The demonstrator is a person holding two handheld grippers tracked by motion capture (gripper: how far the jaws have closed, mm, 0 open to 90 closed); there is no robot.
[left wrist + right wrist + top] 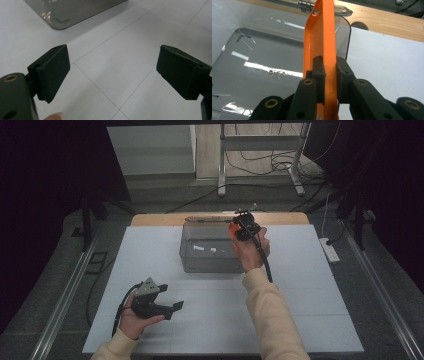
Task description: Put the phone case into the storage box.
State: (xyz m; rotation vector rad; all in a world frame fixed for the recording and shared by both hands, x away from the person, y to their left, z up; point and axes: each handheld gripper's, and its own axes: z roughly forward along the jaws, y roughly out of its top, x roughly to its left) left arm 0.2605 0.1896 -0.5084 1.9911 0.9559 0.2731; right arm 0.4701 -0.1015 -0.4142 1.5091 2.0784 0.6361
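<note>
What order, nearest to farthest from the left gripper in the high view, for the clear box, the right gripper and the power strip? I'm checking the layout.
1. clear box, ahead and to the right of the left gripper.
2. right gripper, over the box's far right corner.
3. power strip, off the table's right edge.

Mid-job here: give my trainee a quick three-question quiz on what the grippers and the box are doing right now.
1. True or false: the right gripper is clamped on the orange phone case.
2. Which gripper stands open with nothing between its jaws?
A. left gripper
B. right gripper
3. Where is the case relative to the clear plastic box?

Key
1. True.
2. A.
3. Held edge-on above the box's open top, near its right end; not yet set down inside.
</note>
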